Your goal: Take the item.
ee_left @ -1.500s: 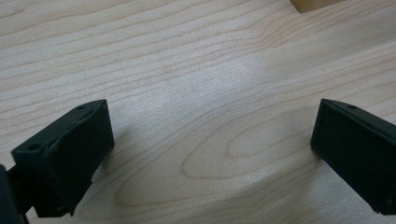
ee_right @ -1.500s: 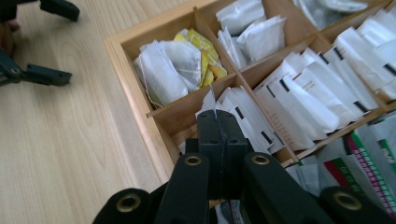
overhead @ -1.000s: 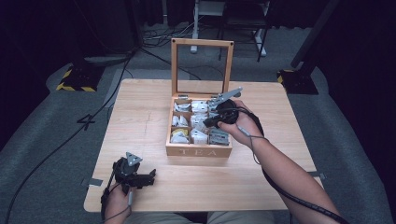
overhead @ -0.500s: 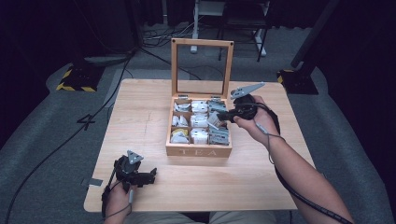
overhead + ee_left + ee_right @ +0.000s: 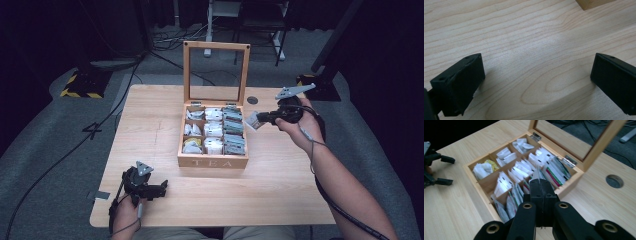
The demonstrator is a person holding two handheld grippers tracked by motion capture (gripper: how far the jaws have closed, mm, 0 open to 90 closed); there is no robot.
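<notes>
Right gripper (image 5: 256, 120) clamps a tea bag (image 5: 251, 120) edge-on, held just right of the open tea box (image 5: 214, 161), likely for removal. Left gripper (image 5: 161, 189) rests gaping, empty, on the table (image 5: 280, 190), parked clear.

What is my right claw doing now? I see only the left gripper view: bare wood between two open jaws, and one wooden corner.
Observer: The right claw is shut on a tea bag, just to the right of the tea box.
Operator: Is that box open or closed?
Observer: Open. Its lid stands upright at the back, and the compartments hold many packets.
Operator: Where is my left claw relative to the box?
Observer: The left claw is near the front left of the table, apart from the box.
</notes>
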